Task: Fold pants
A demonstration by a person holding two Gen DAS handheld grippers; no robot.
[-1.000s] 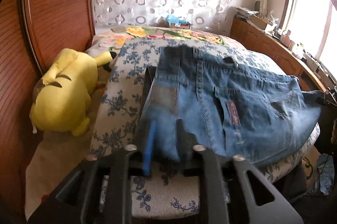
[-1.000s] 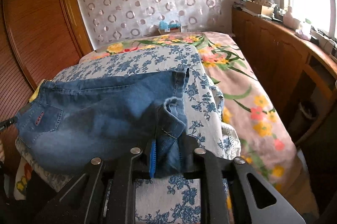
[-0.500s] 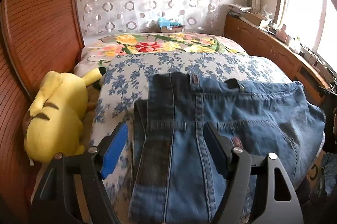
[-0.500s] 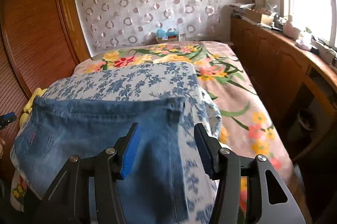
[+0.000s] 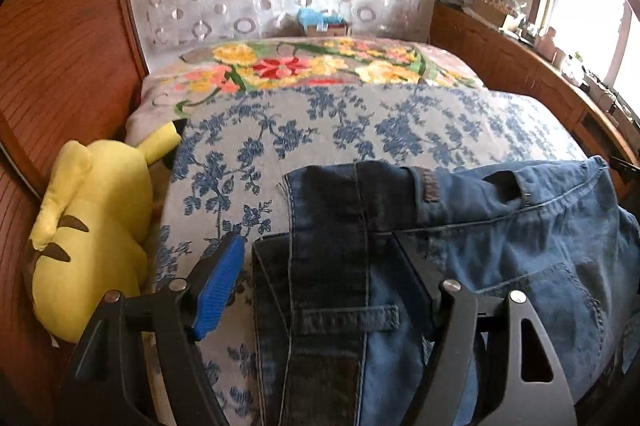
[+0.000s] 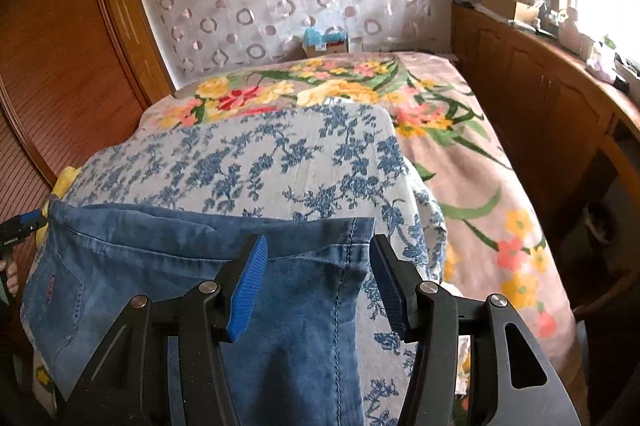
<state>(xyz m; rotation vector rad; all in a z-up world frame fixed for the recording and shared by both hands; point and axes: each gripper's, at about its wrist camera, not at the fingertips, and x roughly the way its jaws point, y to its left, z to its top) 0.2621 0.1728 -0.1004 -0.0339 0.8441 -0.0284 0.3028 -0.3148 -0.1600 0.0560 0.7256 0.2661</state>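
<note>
Left wrist view: the left tongs (image 5: 320, 286) are seen spread wide, nothing gripped, the jeans (image 5: 460, 266) lying between them at lower centre on the bed (image 5: 320, 129); a yellow plush (image 5: 92, 238) is seen at left.

Right wrist view: the right tongs (image 6: 318, 284) are held half open, empty, over the jeans' (image 6: 160, 266) edge at lower left.

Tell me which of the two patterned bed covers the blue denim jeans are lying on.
The blue-and-white floral cover, under the blue denim jeans; the pink blanket with yellow and red flowers lies bare beyond it.
</note>
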